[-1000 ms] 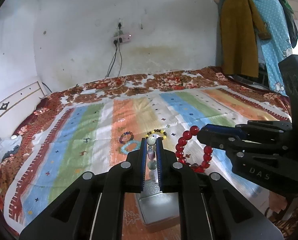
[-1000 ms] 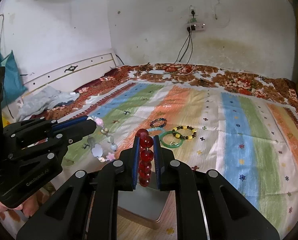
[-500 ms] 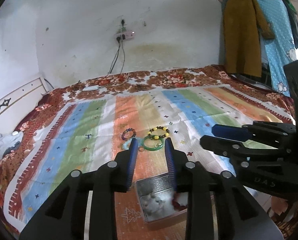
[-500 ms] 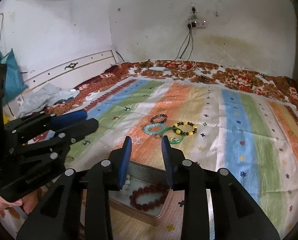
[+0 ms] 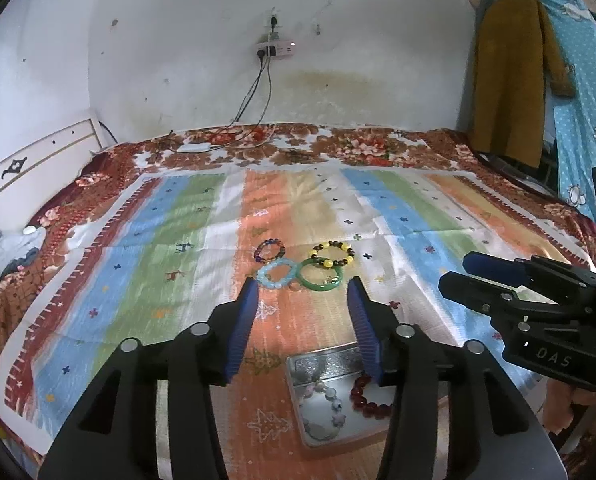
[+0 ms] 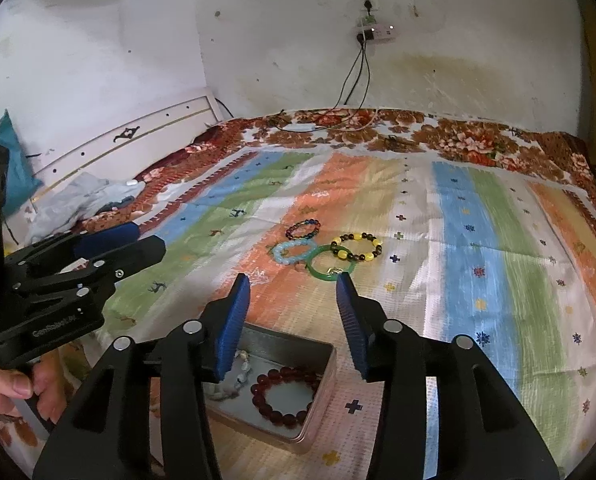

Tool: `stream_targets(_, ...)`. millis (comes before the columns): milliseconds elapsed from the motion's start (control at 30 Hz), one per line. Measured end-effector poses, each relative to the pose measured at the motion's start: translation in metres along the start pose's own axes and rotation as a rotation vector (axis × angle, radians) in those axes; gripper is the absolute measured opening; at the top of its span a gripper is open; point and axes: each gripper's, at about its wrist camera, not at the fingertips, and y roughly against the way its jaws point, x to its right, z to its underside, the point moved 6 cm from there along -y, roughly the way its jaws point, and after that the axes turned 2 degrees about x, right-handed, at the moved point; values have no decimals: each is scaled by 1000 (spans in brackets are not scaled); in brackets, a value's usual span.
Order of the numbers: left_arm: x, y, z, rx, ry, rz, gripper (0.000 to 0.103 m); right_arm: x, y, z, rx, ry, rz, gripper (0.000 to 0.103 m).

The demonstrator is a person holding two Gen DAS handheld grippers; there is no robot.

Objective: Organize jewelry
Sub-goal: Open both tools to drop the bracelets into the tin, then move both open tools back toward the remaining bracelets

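Red beads (image 6: 285, 396) and pale bracelet (image 5: 322, 408) sit in the tin (image 6: 322, 376) — four more wait at 12 o'clock, my left gripper (image 5: 302, 322) and right gripper (image 6: 293, 316) both wide apart, holding nothing.

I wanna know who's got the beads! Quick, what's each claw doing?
Left gripper: open, holding nothing.
Right gripper: open, holding nothing.
The red bracelet and the pale bracelet lie in the tin box.

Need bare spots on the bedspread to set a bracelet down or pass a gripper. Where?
Free: the blue and green stripes right of the yellow-and-brown bracelet, and the strip between the green bangle and the metal tin. Crowded: the four touching bracelets, including the light-blue one and the dark beaded one.
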Motion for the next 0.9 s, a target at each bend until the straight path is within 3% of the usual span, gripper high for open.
stream_targets(100, -3, -5, -1, -7, -3, -12, 56, 3, -5, -1, -10, -9, 6, 48)
stream_targets(400, -6, -24, -14, -6, -39, -48, 64, 13, -27, -4, -51, -24, 29, 49)
stream_targets(900, -18, -60, -22, -77, -16, -56, 72, 22, -56, -8, -102, -16, 49, 63)
